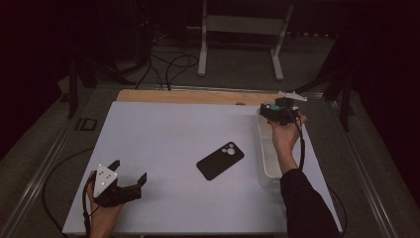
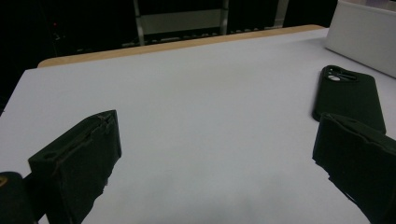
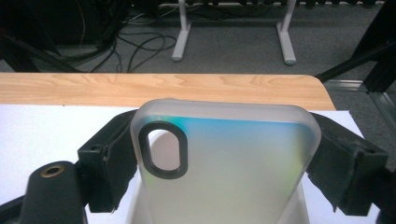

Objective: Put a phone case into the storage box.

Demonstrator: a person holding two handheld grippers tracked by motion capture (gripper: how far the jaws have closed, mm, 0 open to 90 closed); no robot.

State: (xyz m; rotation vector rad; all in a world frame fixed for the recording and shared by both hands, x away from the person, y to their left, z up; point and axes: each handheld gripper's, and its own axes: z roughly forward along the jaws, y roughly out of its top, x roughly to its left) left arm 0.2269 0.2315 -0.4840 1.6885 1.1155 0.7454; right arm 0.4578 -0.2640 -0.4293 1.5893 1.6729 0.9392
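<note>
Dark floor with loose cables and a white metal stand lies behind my white surface, which has a wooden strip along its far edge. I count two phone cases, one bin, and two grippers.

From the high view, my left gripper sits at the near left corner of the surface with its jaws spread wide and nothing between them. A black case lies flat near the middle, camera cutout toward the far right. A clear bin stands along the right edge, and my right gripper hangs over its far end; what it holds is too small to make out there.

My right gripper view settles it: a frosted clear case with a dark-rimmed oval cutout stands upright between the jaws, which press on its two sides, spread wide to span it. Beneath it I see the bin's pale inside.

My left gripper view gives the black case ahead of the right-hand jaw, apart from it, and a bin wall beyond.
</note>
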